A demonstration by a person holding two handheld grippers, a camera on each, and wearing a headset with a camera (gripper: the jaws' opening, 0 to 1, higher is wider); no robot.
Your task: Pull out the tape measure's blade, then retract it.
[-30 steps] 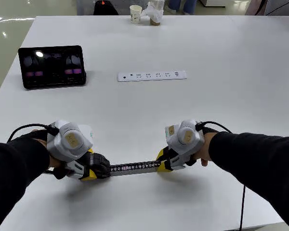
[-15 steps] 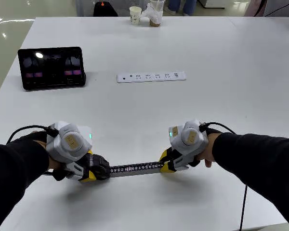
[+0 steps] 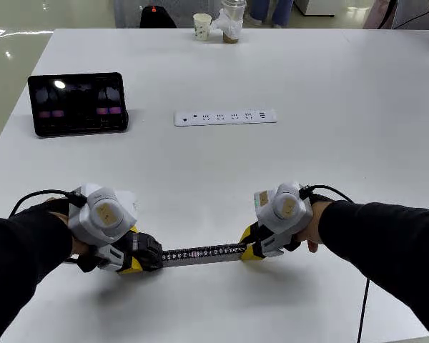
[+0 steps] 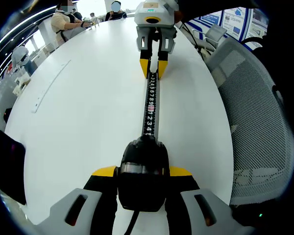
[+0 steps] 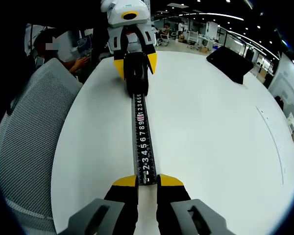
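My left gripper point(image 3: 132, 255) point(image 4: 143, 171) is shut on the black tape measure case point(image 3: 146, 251) point(image 4: 143, 169) point(image 5: 135, 68), low on the white table near its front edge. The numbered blade point(image 3: 204, 251) point(image 4: 151, 105) point(image 5: 142, 139) runs out flat from the case toward the right. My right gripper point(image 3: 249, 248) point(image 5: 147, 181) point(image 4: 153, 66) is shut on the blade's free end. The two grippers face each other along the blade, just above the tabletop.
A black tablet point(image 3: 76, 102) lies at the far left of the table point(image 3: 329, 128). A white power strip point(image 3: 225, 116) sits in the middle, beyond the grippers. Paper cups point(image 3: 202, 26) stand at the far edge. A mesh chair point(image 4: 255, 117) stands behind the near edge.
My right gripper has moved slightly further right, drawing a little more blade out of the case. The left gripper with the case stays about in place.
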